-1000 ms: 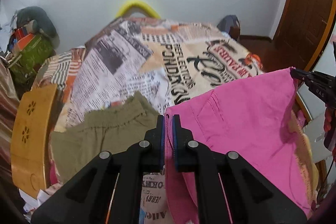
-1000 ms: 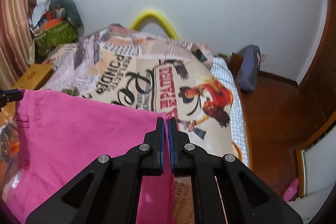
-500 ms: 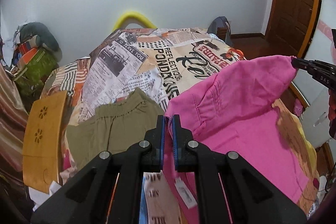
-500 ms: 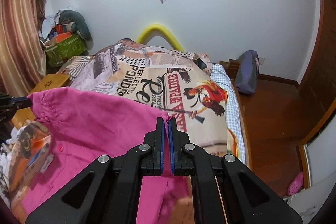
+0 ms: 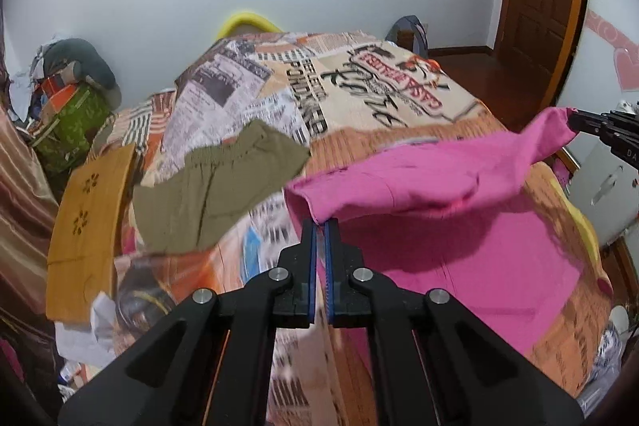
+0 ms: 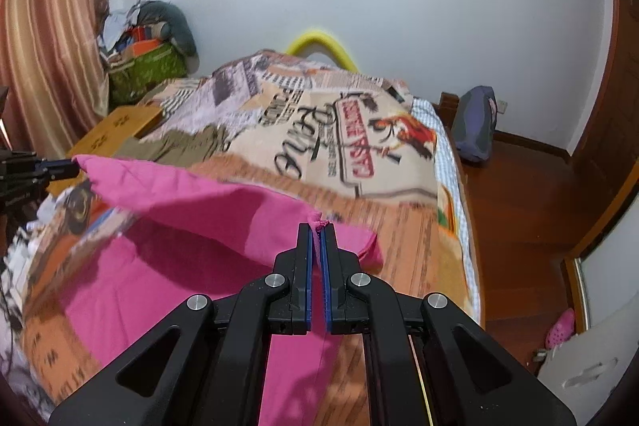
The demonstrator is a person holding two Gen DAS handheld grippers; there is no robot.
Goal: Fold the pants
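Lifted higher since a second ago: pink pants [image 5: 459, 210], stretched taut over bed [image 5: 379, 98]. Left gripper [image 5: 320, 226], right gripper [image 6: 318, 228] clamped tight on opposite corners, readying fold.

Matt pink cloth pants [image 5: 435, 182] pinched btwn blue ribbed pads of both matt black plastic grippers, left [image 5: 320, 226] & right [image 6: 318, 228], w/ shiny metal pivot pins; ahead: soft printed bedspread [image 5: 359, 98], olive cloth shorts [image 5: 215, 182] at left, smooth wood board [image 5: 86, 222] far left.
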